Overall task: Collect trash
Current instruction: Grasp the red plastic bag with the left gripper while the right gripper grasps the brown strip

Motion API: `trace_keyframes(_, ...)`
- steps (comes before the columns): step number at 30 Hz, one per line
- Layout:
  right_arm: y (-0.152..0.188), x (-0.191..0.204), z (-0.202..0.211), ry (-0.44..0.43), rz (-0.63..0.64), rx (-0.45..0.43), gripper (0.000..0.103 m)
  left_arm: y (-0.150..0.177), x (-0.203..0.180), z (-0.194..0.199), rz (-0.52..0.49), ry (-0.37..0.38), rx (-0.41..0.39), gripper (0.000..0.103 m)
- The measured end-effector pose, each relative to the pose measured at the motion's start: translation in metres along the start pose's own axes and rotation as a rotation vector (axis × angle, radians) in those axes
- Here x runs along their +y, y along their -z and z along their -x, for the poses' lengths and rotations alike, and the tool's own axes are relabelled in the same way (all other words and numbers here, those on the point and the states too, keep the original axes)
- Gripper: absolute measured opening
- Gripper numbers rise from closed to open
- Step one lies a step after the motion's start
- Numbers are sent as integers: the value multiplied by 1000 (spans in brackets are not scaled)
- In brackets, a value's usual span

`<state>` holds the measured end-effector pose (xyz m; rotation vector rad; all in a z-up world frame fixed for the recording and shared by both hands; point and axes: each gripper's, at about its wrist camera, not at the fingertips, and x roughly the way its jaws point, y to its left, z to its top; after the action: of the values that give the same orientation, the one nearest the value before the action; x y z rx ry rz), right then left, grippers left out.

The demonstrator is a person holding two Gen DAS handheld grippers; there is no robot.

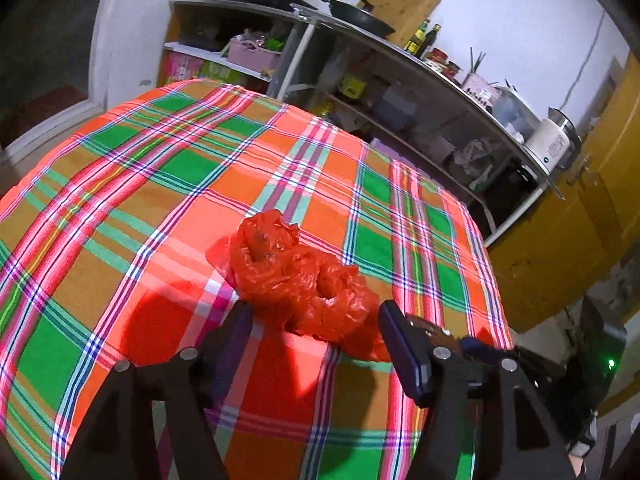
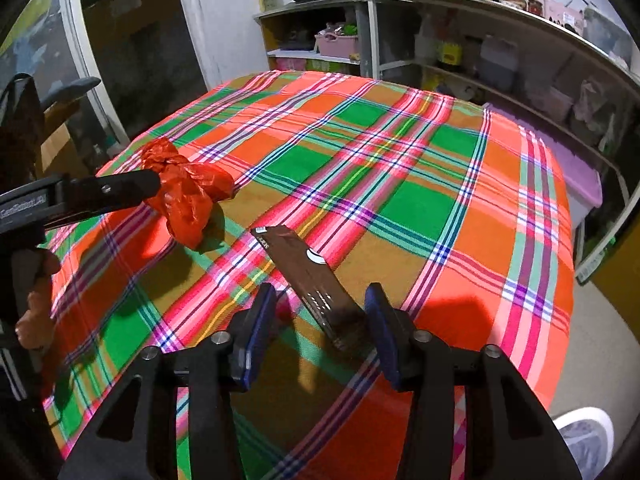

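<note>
I hold the right gripper (image 2: 320,312) low over the near edge of the bench (image 2: 420,208), jaws apart. A flat brown wrapper (image 2: 304,268) lies between them, its near end inside the gap and its far end pointing away across the plaid tablecloth (image 2: 472,280). I cannot tell whether either pad touches it.

I judge the wrapper to be light, thin and glossy, so probably slippery; it looks fairly stiff along its length. I would grip it across its narrow width near the near end, where the jaws already straddle it, and close gently so it does not buckle or slide out.

To the left, the left gripper (image 1: 316,316) is also spread apart, its jaws either side of a crumpled red plastic bag (image 1: 304,280) that rests on the cloth near the bench edge. In the right wrist view one finger seems to touch the bag's side. The bag appears soft, weightless and compressible; any bunched fold offers a hold, and the thick middle of the bundle is my preferred spot.

Beyond the bench stands a metal shelf unit (image 2: 460,4) carrying pans, bottles and boxes.
</note>
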<state>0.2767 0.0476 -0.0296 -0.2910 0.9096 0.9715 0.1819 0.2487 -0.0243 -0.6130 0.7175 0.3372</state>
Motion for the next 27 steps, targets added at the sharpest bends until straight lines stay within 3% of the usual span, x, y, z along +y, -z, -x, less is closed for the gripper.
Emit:
trace_keyframes(10,5,2,7,-7,-39,-12,30,-9,-14,-16,-19,-60,5,67)
trace_keyframes(16,9,2,9,-17,-50,-17,30,-13,-13,-13,21,-51,-14,72)
trace_keyframes(22,13,1,15,-18,-63,-26,29,-16,-5,-38,85,-93,40,72)
trace_keyframes(27,16,-2,19,-14,-81,-37,28,-11,-13,-39,-4,-144,17,63)
